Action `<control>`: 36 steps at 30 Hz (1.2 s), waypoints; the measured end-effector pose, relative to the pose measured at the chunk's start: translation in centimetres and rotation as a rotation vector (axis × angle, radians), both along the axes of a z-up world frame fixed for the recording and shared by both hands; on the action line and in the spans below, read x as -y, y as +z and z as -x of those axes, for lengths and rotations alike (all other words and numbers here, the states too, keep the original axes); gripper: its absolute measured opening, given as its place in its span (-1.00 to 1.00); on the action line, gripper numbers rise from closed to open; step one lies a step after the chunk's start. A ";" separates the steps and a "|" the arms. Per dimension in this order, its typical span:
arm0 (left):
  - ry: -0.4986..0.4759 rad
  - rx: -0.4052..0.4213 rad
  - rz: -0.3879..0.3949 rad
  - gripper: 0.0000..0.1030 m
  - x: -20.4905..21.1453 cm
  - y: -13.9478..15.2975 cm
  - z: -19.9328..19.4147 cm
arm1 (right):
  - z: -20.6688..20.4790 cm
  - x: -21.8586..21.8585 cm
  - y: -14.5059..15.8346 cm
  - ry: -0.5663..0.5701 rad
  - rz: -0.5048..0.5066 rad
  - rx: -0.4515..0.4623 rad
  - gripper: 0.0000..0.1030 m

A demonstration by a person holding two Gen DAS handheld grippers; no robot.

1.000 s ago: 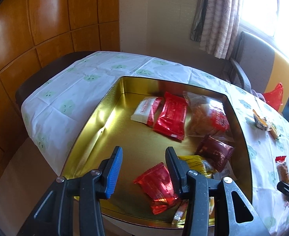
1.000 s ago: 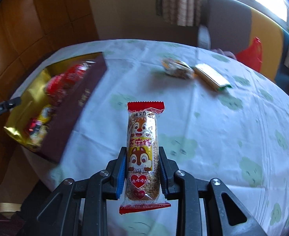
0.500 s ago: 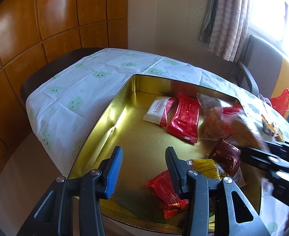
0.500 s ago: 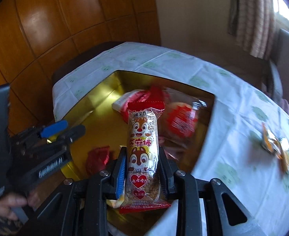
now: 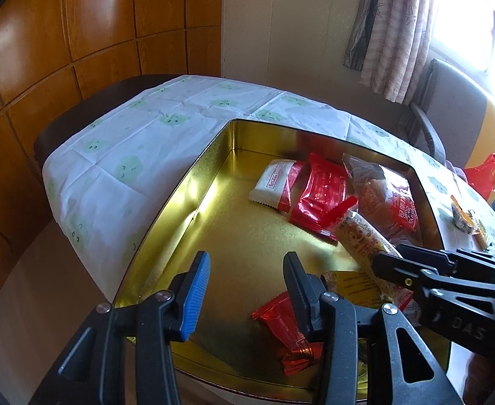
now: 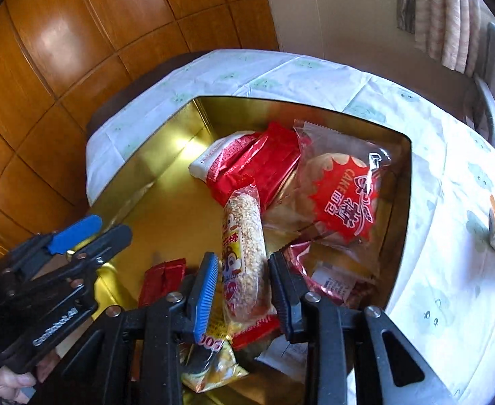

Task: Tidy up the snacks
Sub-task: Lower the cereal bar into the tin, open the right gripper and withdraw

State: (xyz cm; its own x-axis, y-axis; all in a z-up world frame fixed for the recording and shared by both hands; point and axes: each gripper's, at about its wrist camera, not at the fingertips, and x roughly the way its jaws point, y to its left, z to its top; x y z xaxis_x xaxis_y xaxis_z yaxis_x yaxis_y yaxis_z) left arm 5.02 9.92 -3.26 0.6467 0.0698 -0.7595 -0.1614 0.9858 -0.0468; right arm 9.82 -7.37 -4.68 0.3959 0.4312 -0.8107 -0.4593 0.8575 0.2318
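A gold tin [image 5: 180,202] sits on the table and holds several snack packs. My right gripper [image 6: 244,266] is over the tin, jaws now apart, with the squirrel-print cereal bar [image 6: 244,236] lying between the fingers and tipping down onto the packs below. In the left wrist view the right gripper [image 5: 387,263] reaches in from the right with the bar [image 5: 358,236] at its tips. My left gripper [image 5: 245,270] is open and empty above the tin's near edge; it shows at the left of the right wrist view [image 6: 88,233]. A red cake pack [image 6: 341,195] lies just beyond the bar.
Red and white wrappers [image 5: 301,185] lie at the tin's far side, a small red pack [image 5: 281,324] near my left fingers. Two loose snacks [image 5: 466,222] lie on the tablecloth to the right. A chair [image 5: 449,108] stands behind the table; wood panelling is on the left.
My right gripper carried the cereal bar from the table over the tin, lowered it, and opened its jaws, so the bar now sits loose between them. My left gripper stayed open.
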 end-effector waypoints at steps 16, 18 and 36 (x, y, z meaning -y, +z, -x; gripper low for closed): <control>-0.039 0.031 -0.017 -0.11 1.2 1.0 0.6 | -0.2 0.5 -0.5 -0.101 -0.105 -0.073 -0.46; -0.040 0.031 -0.016 -0.11 1.3 1.1 0.6 | 0.4 0.8 -0.3 -0.103 -0.099 -0.065 -0.46; -0.065 0.052 -0.017 -0.11 2.2 1.8 1.2 | 3.4 2.5 1.4 -0.153 -0.037 0.054 -0.45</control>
